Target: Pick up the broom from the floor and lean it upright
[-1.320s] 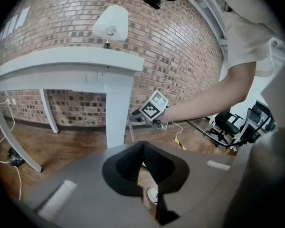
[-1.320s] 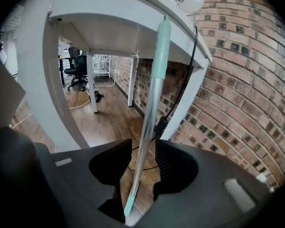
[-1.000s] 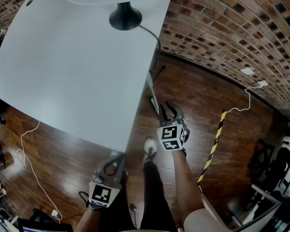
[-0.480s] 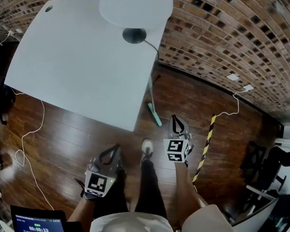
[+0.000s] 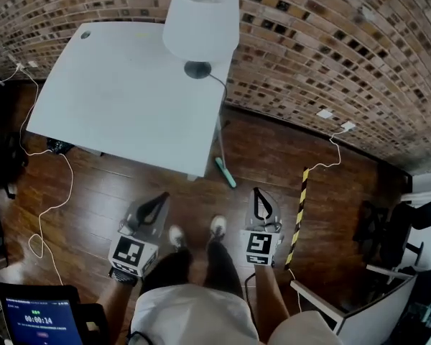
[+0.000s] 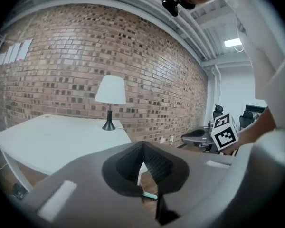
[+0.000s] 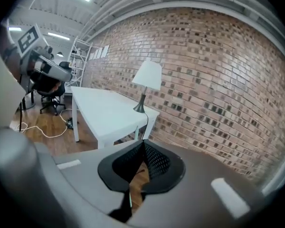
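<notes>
The broom's teal end (image 5: 226, 172) rests on the wood floor at the white table's (image 5: 122, 99) near right corner. A pale shaft rises from it along the table's edge. My right gripper (image 5: 258, 192) hovers over the floor, well short of the broom. Its jaws have just been closing and now meet at the tips with nothing between them. My left gripper (image 5: 162, 195) is held to the left at about the same height, fingers tapered together and empty. In the left gripper view the teal end (image 6: 149, 195) shows through the gap below the shut jaws.
A lamp (image 5: 201, 16) stands on the table by the brick wall (image 5: 330, 42). A yellow-and-black strip (image 5: 299, 208) lies on the floor at the right. White cables (image 5: 50, 192) trail at the left. The person's shoes (image 5: 217, 226) are between the grippers. Office chairs (image 5: 388, 236) stand at the right.
Both grippers have risen and drawn back from the floor and the table. The right gripper, open beside the broom a second ago, is now shut and clear of it.
</notes>
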A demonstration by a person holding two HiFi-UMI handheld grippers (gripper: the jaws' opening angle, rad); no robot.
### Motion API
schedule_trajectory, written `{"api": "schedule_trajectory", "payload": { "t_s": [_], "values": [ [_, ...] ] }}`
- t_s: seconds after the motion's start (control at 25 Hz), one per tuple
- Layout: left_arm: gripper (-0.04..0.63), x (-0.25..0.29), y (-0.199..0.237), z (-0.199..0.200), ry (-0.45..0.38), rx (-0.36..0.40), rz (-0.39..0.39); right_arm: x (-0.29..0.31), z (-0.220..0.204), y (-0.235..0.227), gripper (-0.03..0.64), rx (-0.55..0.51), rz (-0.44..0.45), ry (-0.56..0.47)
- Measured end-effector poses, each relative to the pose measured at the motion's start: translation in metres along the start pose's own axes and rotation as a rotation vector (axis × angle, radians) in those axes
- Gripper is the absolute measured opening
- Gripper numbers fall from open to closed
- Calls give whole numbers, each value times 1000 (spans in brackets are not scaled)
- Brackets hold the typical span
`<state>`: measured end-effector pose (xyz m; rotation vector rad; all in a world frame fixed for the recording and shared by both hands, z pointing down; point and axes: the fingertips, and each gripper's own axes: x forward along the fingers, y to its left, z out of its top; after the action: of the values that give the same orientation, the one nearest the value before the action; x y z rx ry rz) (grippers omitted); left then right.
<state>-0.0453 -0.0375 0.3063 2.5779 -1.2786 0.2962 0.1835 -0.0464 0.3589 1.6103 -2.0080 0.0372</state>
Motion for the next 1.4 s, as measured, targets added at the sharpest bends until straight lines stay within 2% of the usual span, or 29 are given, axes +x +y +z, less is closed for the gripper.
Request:
{"api": "schedule_trajectory", "payload": {
  "t_s": [0.16, 0.28, 0.52, 0.68, 0.88, 1.0, 1.12, 1.4],
  "values": [
    [0, -10, 1, 38, -41, 61, 18, -26, 59, -18, 14, -9, -20, -103],
    [0, -14, -10, 64, -67, 110, 25, -46, 99, -33, 14, 32, -21, -191],
    [0, -22, -28, 130, -142, 181, 78, -81, 161, -49, 13, 74, 59, -296],
    [0, -18, -26, 143, -177, 198, 113, -83, 165, -57, 14, 122, 84, -321],
    [0, -20, -27, 154, -199, 199, 129, -88, 178, -61, 12, 127, 89, -355],
    [0, -26, -28, 159, -230, 184, 144, -94, 190, -65, 12, 136, 83, -386],
    [0, -35, -27, 162, -257, 162, 154, -95, 190, -61, 12, 130, 86, -370],
    [0, -51, -19, 149, -209, 146, 139, -104, 180, -47, 12, 135, 90, -311]
  ]
}}
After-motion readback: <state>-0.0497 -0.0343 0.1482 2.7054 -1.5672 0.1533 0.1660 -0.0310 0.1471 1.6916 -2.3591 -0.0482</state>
